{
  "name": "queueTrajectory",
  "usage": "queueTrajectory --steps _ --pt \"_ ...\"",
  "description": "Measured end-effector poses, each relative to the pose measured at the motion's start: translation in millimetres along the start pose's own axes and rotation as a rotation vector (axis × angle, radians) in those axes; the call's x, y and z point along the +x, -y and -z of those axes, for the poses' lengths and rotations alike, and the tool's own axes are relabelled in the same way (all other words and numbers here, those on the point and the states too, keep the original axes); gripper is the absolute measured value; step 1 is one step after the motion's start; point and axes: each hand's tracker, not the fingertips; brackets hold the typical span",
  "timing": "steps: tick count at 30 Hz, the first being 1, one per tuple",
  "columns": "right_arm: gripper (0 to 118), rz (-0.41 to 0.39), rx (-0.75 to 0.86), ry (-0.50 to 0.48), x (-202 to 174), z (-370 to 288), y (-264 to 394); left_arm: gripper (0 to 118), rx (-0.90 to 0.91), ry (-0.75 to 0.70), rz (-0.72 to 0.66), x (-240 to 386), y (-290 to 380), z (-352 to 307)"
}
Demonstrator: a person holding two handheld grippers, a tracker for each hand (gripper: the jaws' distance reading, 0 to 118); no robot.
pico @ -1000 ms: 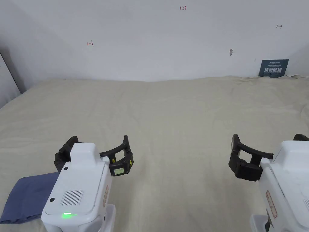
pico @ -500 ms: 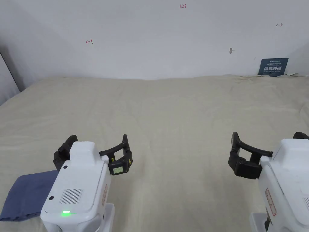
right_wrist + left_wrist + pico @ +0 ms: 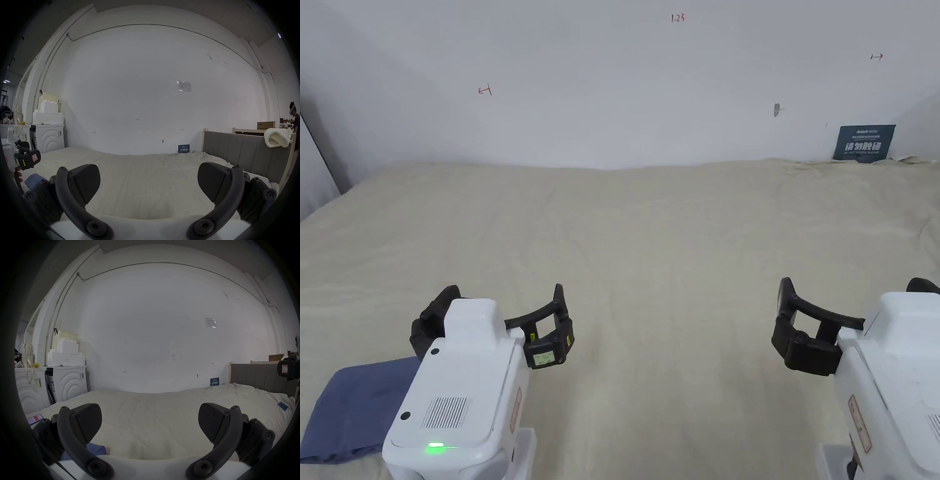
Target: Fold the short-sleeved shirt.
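Left gripper (image 3: 497, 306), jaws spread wide and holding nothing, hovers over the cream bedsheet (image 3: 675, 250), with the blue folded shirt (image 3: 353, 406) lying on the sheet just beside and partly beneath its white body at the near left edge. Right gripper (image 3: 148, 180), jaws likewise spread and empty, hangs well apart to the right above bare sheet. Farther off, a blue sign (image 3: 864, 142) leans against the white wall (image 3: 625, 81).

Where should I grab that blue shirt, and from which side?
Probably the blue shirt's near right corner, beside the open left gripper. It lies flat on the bed, so come down from above at that edge; its layers aren't clear.
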Motion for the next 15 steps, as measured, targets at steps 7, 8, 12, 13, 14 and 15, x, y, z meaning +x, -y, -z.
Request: queueTrajectory --steps 7,8,12,13,14,15 --pt "118 -0.003 0.001 -0.003 -1.0 0.4 -1.0 118 -0.001 0.001 0.000 0.0 0.0 0.2" --pt "118 -0.003 0.000 -0.004 -1.0 0.4 -1.3 118 -0.003 0.002 0.000 -0.1 0.0 0.2" --pt "118 -0.001 0.001 -0.004 -1.1 0.5 -1.2 118 -0.001 0.001 0.000 -0.5 0.3 0.1" --pt "118 0.000 0.000 -0.002 -1.1 0.6 -1.0 118 -0.002 0.003 0.000 -0.7 0.4 0.3" --pt "118 0.001 0.000 -0.002 -1.0 0.7 -0.9 118 -0.002 0.002 0.000 -0.7 0.5 0.4" --pt "118 0.001 -0.001 -0.004 -0.9 0.8 -0.8 118 -0.003 0.001 0.000 -0.5 0.4 0.3"
